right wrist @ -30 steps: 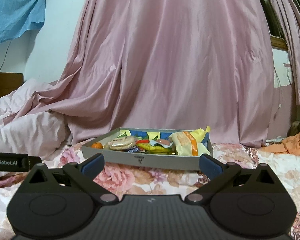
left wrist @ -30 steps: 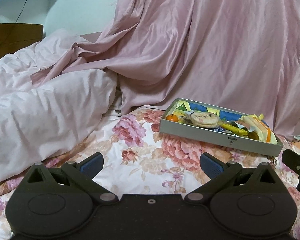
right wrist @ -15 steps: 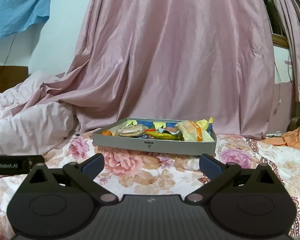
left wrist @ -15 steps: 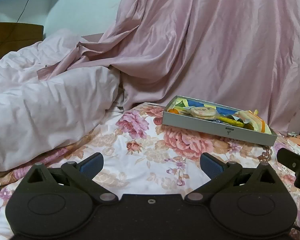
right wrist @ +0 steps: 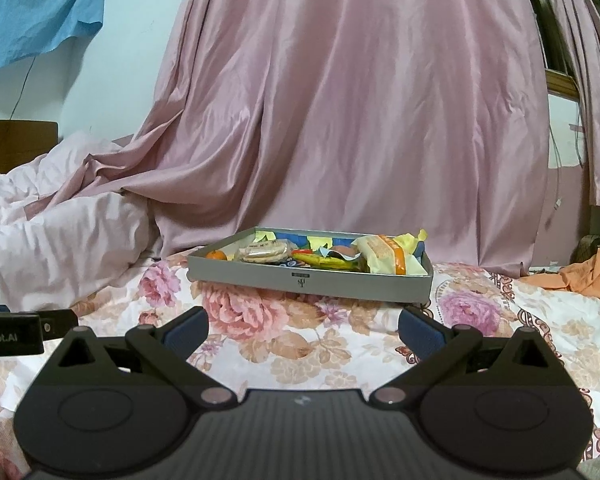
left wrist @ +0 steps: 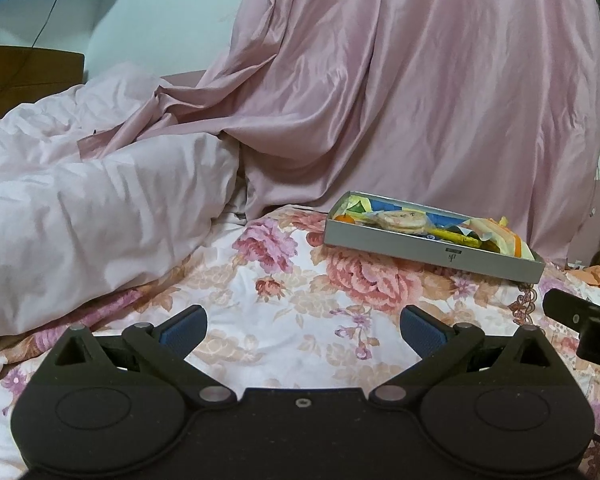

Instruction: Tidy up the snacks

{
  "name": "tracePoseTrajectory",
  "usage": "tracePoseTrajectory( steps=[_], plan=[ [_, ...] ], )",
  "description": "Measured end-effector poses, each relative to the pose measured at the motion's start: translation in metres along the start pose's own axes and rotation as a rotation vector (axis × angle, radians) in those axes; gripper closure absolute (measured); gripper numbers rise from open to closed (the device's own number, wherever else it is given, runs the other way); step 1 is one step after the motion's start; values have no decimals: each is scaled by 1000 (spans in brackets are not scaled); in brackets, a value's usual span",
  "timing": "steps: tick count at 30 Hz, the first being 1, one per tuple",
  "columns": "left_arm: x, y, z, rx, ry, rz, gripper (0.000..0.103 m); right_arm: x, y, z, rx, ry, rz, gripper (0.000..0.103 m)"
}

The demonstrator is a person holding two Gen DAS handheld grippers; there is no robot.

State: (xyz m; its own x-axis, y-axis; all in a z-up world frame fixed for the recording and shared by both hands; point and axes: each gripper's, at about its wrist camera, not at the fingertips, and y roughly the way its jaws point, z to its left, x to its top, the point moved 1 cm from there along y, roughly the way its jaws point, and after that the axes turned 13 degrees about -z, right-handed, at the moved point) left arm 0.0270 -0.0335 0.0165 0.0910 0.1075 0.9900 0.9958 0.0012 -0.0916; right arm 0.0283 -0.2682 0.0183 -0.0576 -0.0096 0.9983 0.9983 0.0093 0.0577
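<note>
A grey box [left wrist: 432,247] [right wrist: 308,278] full of snacks lies on the floral bedsheet. It holds a small orange [right wrist: 216,255], a pack of round crackers [right wrist: 262,253], a yellow-orange bag [right wrist: 384,258] and several other wrappers. My left gripper [left wrist: 303,326] hovers open above the sheet, well short of the box and to its left. My right gripper [right wrist: 303,328] is open too, facing the box's front wall from a short distance. Nothing sits between either pair of fingers.
A pale pink duvet [left wrist: 80,208] is bunched up on the left. A pink curtain [right wrist: 340,100] drapes down behind the box. Orange cloth [right wrist: 588,276] lies at the right. The floral sheet [right wrist: 320,340] stretches between the grippers and the box.
Both grippers have pulled back from the box, which now looks smaller and farther. Both have stayed open and empty.
</note>
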Motion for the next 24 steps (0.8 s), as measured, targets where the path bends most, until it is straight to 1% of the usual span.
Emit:
tracePoseTrajectory(
  steps=[6, 24],
  plan=[
    [3, -1, 2, 2, -20, -2, 1, -1, 2, 0, -9, -1, 12, 0],
    [1, 0, 2, 6, -8, 9, 1, -2, 2, -1, -8, 1, 16, 0]
  ],
)
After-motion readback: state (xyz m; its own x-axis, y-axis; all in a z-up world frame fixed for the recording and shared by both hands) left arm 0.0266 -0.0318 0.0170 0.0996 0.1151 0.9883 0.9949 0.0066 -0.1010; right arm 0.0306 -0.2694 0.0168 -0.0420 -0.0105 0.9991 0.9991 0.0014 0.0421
